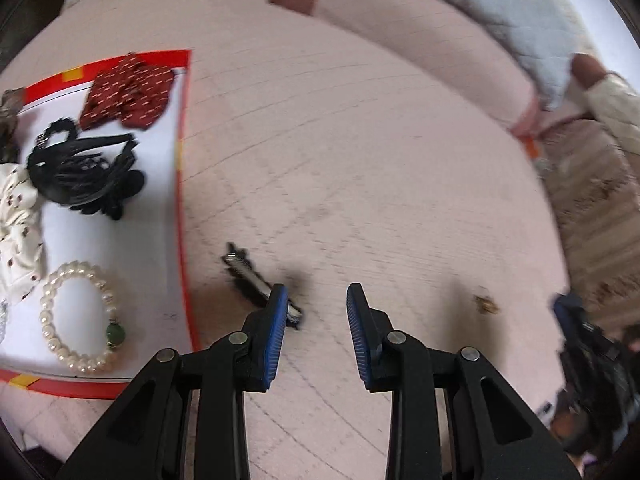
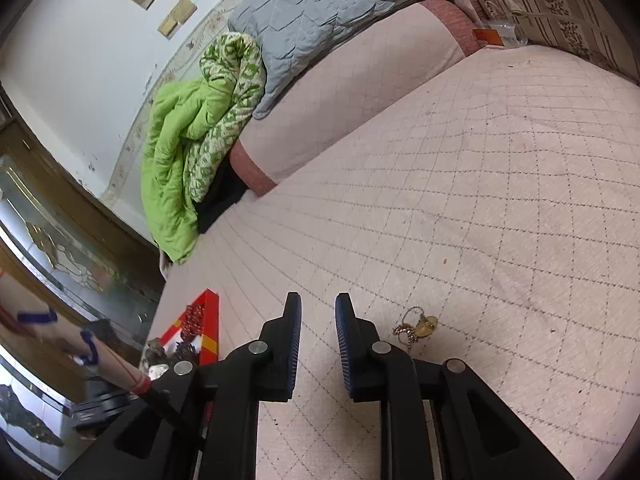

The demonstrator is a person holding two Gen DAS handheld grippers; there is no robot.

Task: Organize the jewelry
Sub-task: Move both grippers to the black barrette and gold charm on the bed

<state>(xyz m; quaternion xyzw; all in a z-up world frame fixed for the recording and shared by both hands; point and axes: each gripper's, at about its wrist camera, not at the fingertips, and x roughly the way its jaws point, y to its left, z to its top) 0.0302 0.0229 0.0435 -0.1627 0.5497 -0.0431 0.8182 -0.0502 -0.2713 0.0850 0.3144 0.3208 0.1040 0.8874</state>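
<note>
A white board with a red border (image 1: 182, 184) lies on the pink quilted bed at the left. It holds a red patterned bow (image 1: 128, 92), black claw clips (image 1: 84, 168), a pearl bracelet (image 1: 76, 316) and a cream scrunchie (image 1: 16, 220). A black and silver hair clip (image 1: 248, 276) lies on the quilt just off the board, touching the left finger's outer side. My left gripper (image 1: 316, 312) stands open above the quilt with nothing between its fingers. A small gold chain piece (image 1: 486, 304) (image 2: 416, 326) lies just right of my right gripper (image 2: 318, 320), whose pads stand narrowly apart and hold nothing.
A grey quilted pillow (image 2: 328, 12) and a green blanket (image 2: 188, 132) lie at the head of the bed. A person's pale sleeve (image 1: 612, 108) shows at the right. The board's corner (image 2: 210, 320) sits left of the right gripper. Open quilt (image 2: 480, 200) stretches ahead.
</note>
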